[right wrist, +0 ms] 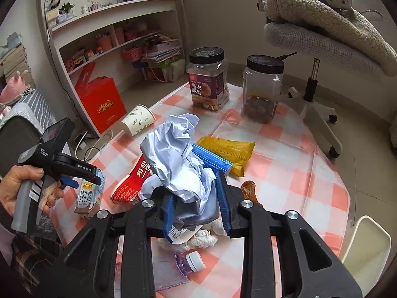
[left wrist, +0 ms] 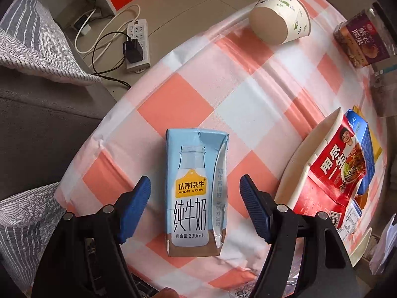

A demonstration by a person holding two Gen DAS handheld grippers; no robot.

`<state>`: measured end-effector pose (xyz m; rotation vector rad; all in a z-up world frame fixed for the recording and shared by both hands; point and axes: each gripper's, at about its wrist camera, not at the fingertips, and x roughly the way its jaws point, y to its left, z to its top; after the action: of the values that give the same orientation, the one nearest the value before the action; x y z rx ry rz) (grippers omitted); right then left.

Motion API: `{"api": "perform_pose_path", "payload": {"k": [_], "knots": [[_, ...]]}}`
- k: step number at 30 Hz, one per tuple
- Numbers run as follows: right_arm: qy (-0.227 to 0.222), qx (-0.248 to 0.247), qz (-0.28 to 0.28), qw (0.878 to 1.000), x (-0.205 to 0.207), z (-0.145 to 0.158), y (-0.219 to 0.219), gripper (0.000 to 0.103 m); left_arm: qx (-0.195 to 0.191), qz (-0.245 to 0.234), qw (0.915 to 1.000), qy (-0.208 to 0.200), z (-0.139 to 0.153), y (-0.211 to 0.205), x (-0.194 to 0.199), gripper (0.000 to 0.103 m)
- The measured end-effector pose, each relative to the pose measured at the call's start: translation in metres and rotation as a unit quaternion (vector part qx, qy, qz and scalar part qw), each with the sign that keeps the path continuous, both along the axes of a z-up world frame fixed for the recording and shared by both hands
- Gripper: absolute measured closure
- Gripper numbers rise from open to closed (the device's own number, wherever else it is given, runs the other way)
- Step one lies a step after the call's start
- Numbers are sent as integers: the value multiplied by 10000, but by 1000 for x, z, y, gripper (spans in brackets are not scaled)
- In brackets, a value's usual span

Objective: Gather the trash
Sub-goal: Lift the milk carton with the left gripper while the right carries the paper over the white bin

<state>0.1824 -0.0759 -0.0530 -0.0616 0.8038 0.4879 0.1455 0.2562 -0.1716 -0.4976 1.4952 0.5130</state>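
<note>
A light blue milk carton (left wrist: 196, 193) lies on the pink checked tablecloth (left wrist: 223, 87). My left gripper (left wrist: 194, 211) is open with its blue pads on either side of the carton, not touching it. The carton also shows in the right wrist view (right wrist: 89, 193), under the left gripper (right wrist: 74, 173). My right gripper (right wrist: 196, 203) is shut on a crumpled pale blue paper wad (right wrist: 178, 156), held above the table. A paper cup (left wrist: 280, 17) lies on its side at the far edge. A red noodle box (left wrist: 335, 173) lies to the right.
Two black-lidded snack jars (right wrist: 208, 79) (right wrist: 263, 89) stand at the far side. A yellow wrapper (right wrist: 230, 151), a blue packet (right wrist: 213, 160), a tipped plastic bottle (right wrist: 183, 268) and tissue (right wrist: 198, 241) lie on the table. A power strip (left wrist: 139, 44) lies on the floor, a swivel chair (right wrist: 312, 87) beyond.
</note>
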Motion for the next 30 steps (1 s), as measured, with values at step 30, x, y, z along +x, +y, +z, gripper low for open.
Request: {"api": "perform_pose_path", "payload": {"k": [30], "knots": [[-305, 218, -2036, 9783, -12, 20, -154, 74, 81, -1503, 9282, -3404, 132, -166, 43, 46]]}}
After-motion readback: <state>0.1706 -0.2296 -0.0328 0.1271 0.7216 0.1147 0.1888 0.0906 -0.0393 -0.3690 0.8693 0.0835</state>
